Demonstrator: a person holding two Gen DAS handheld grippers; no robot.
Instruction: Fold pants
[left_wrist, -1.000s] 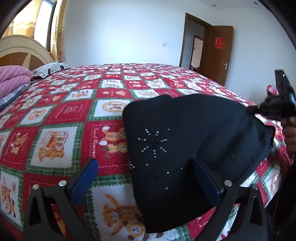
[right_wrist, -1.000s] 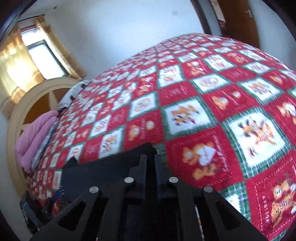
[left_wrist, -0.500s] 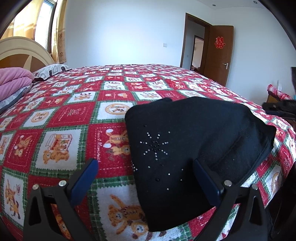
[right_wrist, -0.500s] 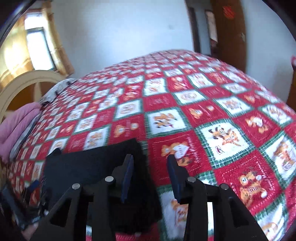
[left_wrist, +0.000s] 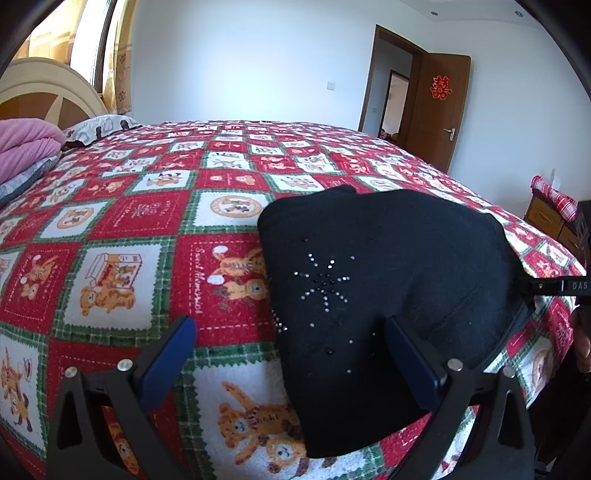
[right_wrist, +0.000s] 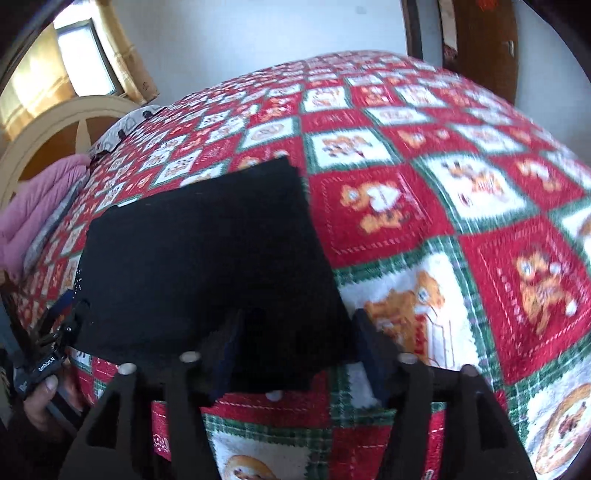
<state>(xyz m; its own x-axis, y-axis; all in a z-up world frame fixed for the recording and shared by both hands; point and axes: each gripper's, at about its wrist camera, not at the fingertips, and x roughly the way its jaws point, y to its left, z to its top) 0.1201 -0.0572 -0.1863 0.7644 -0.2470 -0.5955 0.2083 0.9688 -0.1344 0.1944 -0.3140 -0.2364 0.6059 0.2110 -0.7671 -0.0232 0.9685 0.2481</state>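
Observation:
Folded black pants (left_wrist: 388, 266) with a rhinestone star lie flat on the red, green and white patchwork quilt (left_wrist: 147, 221) near the bed's front edge. My left gripper (left_wrist: 288, 330) hovers over their near left part, open wide and holding nothing. My right gripper (right_wrist: 299, 326) has its jaws opening; the near edge of the pants (right_wrist: 207, 251) lies between the fingers (right_wrist: 369, 343), and the pads do not press on it. In the left wrist view, the right gripper (left_wrist: 554, 286) shows at the pants' right edge. The left gripper (right_wrist: 55, 332) and a hand (right_wrist: 40, 398) appear at lower left of the right wrist view.
Pink bedding (left_wrist: 26, 144) and a pillow (left_wrist: 99, 125) lie by the headboard (left_wrist: 44, 88) at far left. A wooden door (left_wrist: 439, 107) stands open at the back right. A nightstand (left_wrist: 554, 218) sits beside the bed's right side.
The right gripper went from shut to open, let the pants go, and drew back and lower. The pants' right corner has settled flat. The left gripper has not moved.

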